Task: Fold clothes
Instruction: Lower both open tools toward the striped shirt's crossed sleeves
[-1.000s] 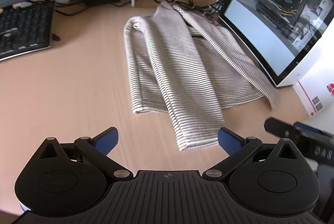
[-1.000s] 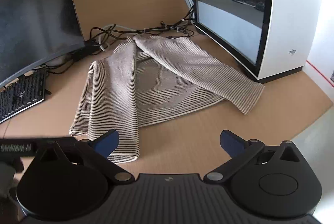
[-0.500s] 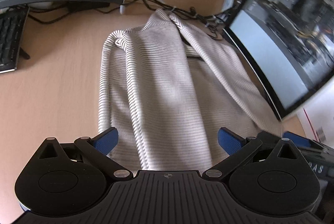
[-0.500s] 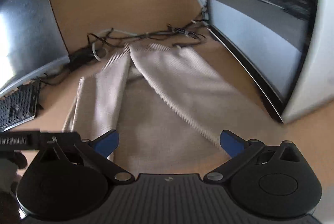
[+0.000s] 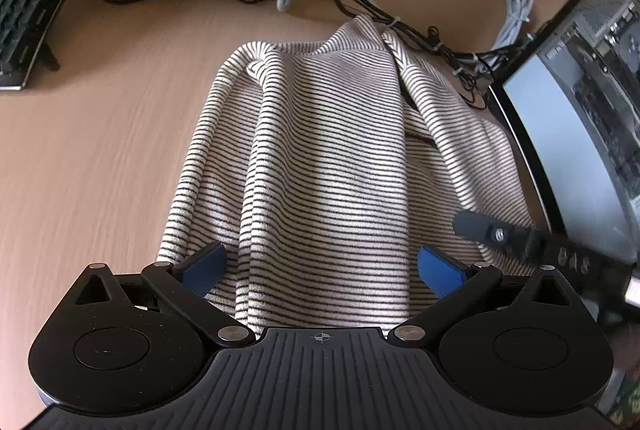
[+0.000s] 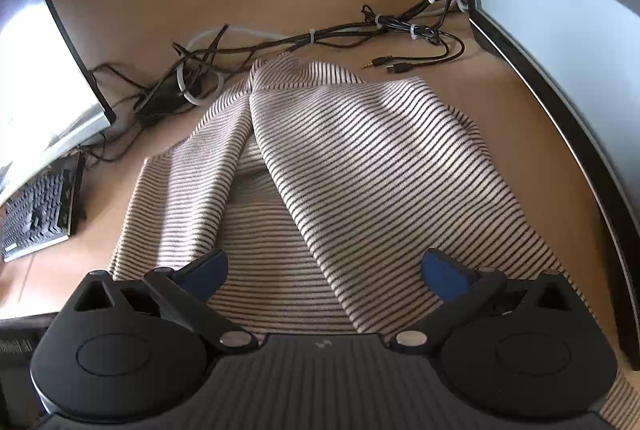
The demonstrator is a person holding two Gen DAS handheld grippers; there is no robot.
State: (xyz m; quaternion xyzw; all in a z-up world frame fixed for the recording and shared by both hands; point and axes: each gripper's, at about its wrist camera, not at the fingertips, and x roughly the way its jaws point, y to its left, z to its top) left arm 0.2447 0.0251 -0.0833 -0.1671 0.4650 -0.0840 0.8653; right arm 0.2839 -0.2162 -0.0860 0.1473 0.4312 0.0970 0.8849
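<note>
Over the striped sweater on the counter, you held both grippers' fingers wide apart, gripping nothing.

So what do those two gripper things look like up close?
Both look alike. The left gripper has two blue finger pads on thin black link bars with silver pins, two round black discs, and a ribbed black body with a small crosshair mark. The right gripper has the same blue pads, black bars, silver pins, discs and ribbed body, with a small pale logo.
</note>
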